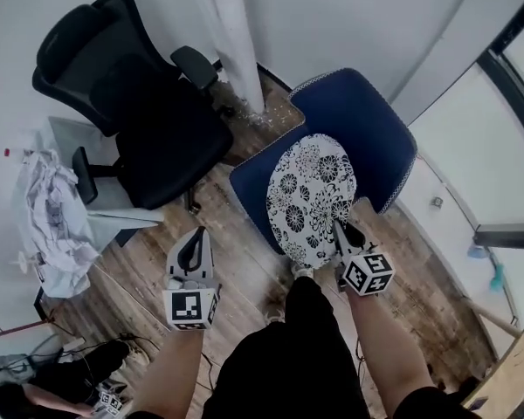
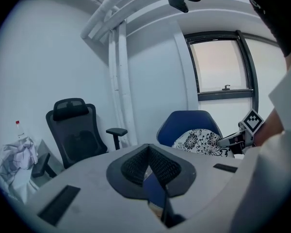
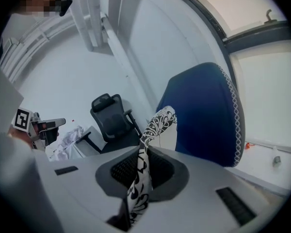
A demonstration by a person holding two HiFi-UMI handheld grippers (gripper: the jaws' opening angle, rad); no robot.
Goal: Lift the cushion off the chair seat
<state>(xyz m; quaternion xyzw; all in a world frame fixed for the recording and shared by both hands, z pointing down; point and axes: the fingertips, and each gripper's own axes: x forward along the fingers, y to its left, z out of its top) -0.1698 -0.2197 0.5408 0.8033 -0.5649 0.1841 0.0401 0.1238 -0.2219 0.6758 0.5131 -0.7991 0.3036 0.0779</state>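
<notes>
**A:** How is the right tool (image 3: 143, 166) found?

**B:** It is clamped narrow on the near edge of the cushion (image 3: 157, 123). The black-and-white flowered fabric is pinched between the two pads and is seen edge-on, rising up and away from them.

**A:** And the left tool (image 2: 148, 147)?

**B:** Its pads are brought together at the tips, and nothing is gripped between them. In the head view it (image 1: 193, 234) is held over the wooden floor (image 1: 244, 278), well apart from the cushion, with its marker cube (image 1: 192, 308) turned toward the camera.

**A:** Where is the cushion placed?

**B:** In the head view the cushion (image 1: 310, 190) is seen in front of the blue chair (image 1: 367, 120), tilted, its round flowered face spread across the seat and the lower backrest. Its near rim is held by the right tool (image 1: 341, 225), just past the seat's front edge. Whether the far rim is touching the seat cannot be told.

**A:** What is seen farther out?

**B:** A black office chair (image 1: 148, 120) is set to the left of the blue one, near a white pipe (image 1: 231, 33) that runs up the wall. A crumpled white cloth (image 1: 52, 216) is piled at the far left. In the left gripper view a window (image 2: 223, 64) is seen above the blue chair (image 2: 184, 123), and the cushion (image 2: 199, 142) is shown leaning before the backrest.
</notes>
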